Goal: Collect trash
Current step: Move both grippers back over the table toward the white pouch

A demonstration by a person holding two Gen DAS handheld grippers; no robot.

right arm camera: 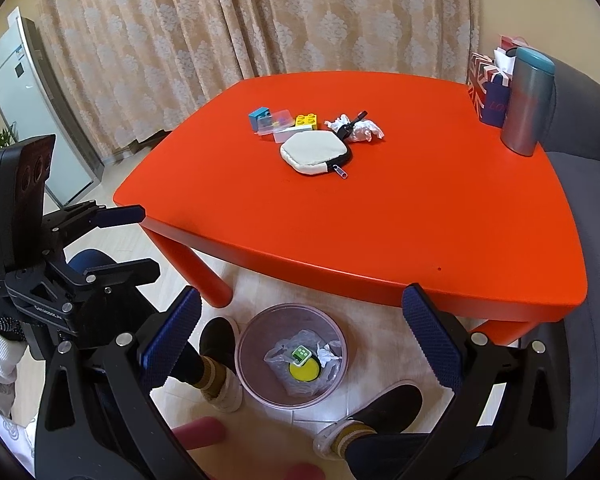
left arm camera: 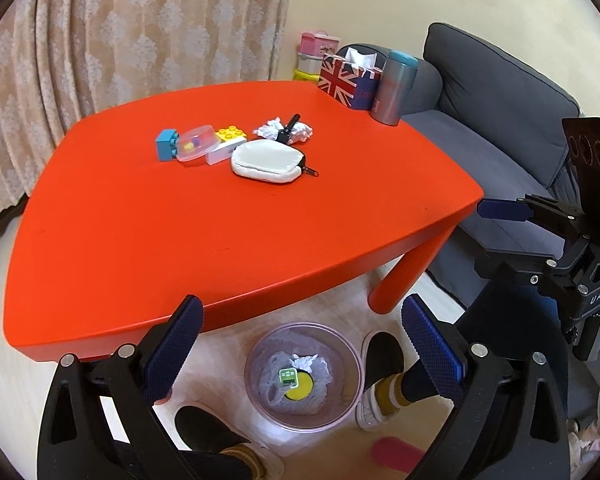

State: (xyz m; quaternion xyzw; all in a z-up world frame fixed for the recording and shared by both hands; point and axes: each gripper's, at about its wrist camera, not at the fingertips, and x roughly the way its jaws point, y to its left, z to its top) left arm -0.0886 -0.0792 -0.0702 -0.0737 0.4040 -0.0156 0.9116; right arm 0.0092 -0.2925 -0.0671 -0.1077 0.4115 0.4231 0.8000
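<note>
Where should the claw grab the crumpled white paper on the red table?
Probably the crumpled white paper on its right lump, coming from above and from the right. That end is puffy, so the pads can pinch its folds, and it lies clear of the black key lying across the middle and the white pouch in front. Both the left claw and right claw are open and empty.

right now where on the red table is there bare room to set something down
The whole near half of the red table is bare, from the white zip pouch to the front edge. Crowded: the toy bricks and crumpled tissues mid-table, and the tissue box and tumbler corner.
</note>
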